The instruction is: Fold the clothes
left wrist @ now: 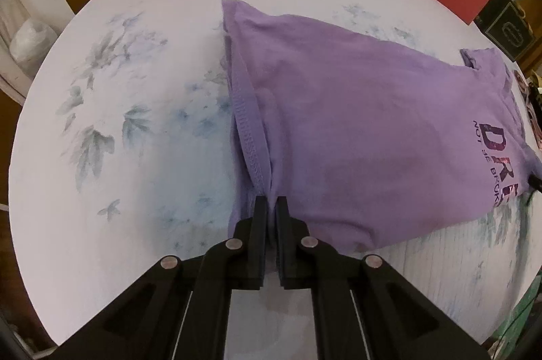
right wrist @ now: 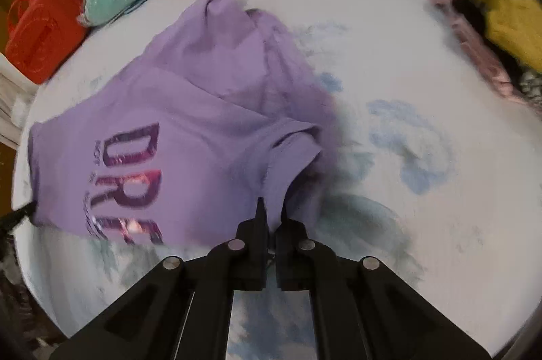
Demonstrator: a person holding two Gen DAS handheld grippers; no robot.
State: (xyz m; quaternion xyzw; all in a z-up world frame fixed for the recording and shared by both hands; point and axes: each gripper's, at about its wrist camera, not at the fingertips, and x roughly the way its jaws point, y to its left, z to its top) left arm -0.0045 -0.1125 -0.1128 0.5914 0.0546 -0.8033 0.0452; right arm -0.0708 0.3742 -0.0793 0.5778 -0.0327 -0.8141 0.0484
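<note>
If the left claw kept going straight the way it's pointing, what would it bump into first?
The left gripper is already shut on the purple T-shirt, so it would likely push cloth down onto the floral sheet underneath.

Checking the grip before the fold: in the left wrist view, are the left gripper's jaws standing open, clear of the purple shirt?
No: the left gripper is shut on the purple shirt, pinching its stitched hem.

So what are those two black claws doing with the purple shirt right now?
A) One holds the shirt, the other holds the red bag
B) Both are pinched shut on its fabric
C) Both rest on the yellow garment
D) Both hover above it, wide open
B: the left claw is shut on the stitched hem of the purple shirt, and the right claw is shut on a fold of its cloth.
</note>
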